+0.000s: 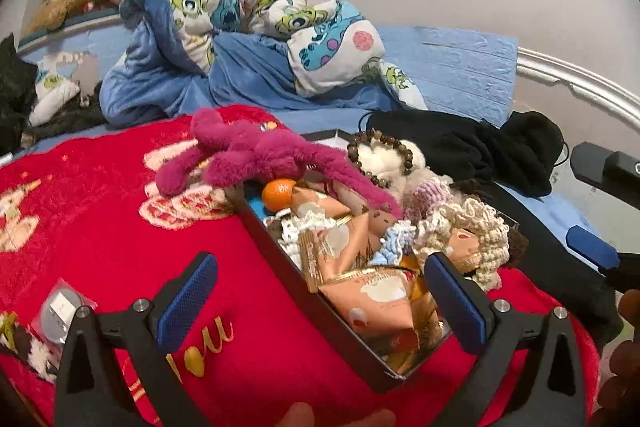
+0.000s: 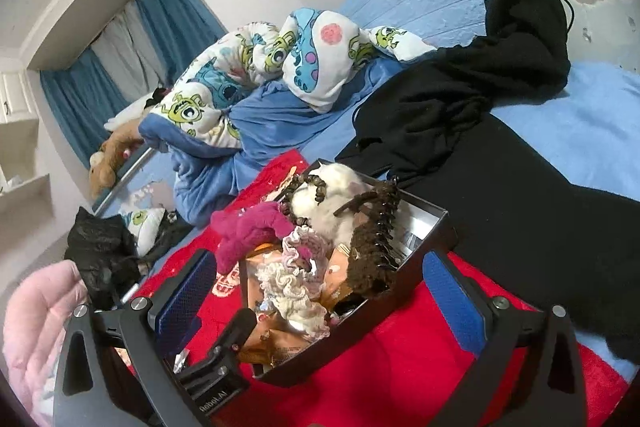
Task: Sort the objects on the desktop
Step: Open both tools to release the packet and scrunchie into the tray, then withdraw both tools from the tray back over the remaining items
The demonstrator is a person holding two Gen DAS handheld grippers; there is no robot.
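One black box [image 1: 280, 259] brims with plush, beads and snack packets.

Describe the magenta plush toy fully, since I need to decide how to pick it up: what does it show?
The magenta plush toy is fuzzy and soft-looking, with long floppy limbs. It lies sprawled over the far left rim of the black box: its body and one arm rest on the red blanket, and one long limb trails across the box's contents beside the orange. Neither gripper's fingers touch it.
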